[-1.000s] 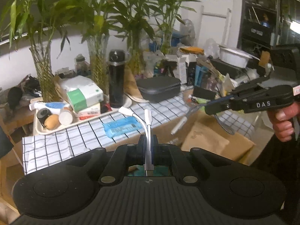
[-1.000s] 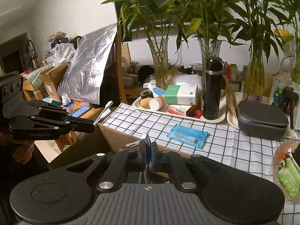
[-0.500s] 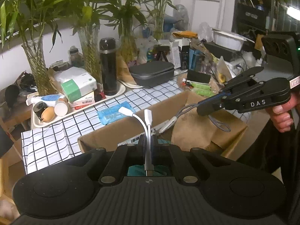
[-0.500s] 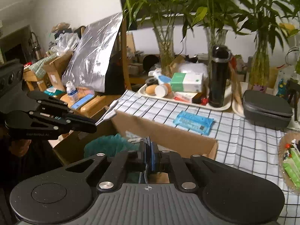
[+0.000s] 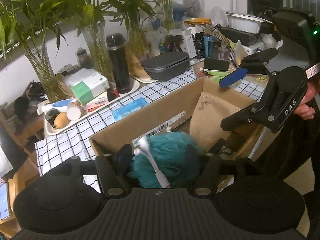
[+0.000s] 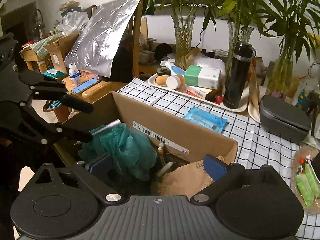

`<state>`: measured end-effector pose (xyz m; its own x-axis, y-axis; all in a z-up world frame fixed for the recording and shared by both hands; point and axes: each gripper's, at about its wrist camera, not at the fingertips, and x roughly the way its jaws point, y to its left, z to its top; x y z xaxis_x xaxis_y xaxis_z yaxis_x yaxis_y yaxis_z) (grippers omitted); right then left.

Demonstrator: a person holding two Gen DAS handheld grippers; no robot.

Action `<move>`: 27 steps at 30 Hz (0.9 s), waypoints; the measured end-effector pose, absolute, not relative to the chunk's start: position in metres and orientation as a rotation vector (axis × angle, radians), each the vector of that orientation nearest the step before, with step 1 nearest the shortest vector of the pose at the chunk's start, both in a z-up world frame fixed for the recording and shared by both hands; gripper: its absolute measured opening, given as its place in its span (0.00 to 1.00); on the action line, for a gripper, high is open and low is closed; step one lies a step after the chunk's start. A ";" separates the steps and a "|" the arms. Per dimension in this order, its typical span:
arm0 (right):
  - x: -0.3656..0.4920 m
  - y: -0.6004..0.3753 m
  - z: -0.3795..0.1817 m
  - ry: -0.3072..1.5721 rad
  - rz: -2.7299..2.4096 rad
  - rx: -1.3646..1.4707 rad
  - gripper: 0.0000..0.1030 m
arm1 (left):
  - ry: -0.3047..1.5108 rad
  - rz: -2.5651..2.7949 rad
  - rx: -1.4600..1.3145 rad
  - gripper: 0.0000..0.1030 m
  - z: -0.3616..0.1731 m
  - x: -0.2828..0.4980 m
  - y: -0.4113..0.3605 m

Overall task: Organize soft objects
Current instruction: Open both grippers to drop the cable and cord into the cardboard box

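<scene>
Teal loofah (image 5: 170,156) in box (image 5: 152,118) on checked tablecloth (image 5: 66,142)

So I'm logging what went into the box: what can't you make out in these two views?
- Floor of the cardboard box: hidden in both views by the teal mesh pouf and brown paper bag.
- White cable: far end buried behind the pouf, left view.
- Barcode label text: too small.

Checkered surface (image 6: 258,140) beyond the hand-held gripper (image 6: 158,166): cardboard box (image 6: 180,132) nearest, blue packet (image 6: 206,119), white tray (image 6: 238,108), grey case (image 6: 284,118) farther.
</scene>
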<state>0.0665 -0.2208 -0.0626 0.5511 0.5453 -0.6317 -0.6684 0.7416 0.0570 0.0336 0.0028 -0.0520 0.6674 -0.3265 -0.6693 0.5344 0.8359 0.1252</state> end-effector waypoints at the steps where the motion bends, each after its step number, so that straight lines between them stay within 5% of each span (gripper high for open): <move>1: 0.067 -0.220 -0.063 0.675 0.714 -0.207 1.00 | 0.684 -0.491 0.327 0.57 -0.051 0.033 0.004; 27: 0.080 -0.238 -0.066 0.701 0.555 -0.174 1.00 | 0.737 -0.389 0.241 0.57 -0.049 0.041 0.026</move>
<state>0.0796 -0.2376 -0.0662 0.6273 0.4246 -0.6528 -0.5383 0.8422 0.0305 0.0413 0.0263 -0.0495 0.6742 -0.2585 -0.6918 0.4250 0.9019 0.0771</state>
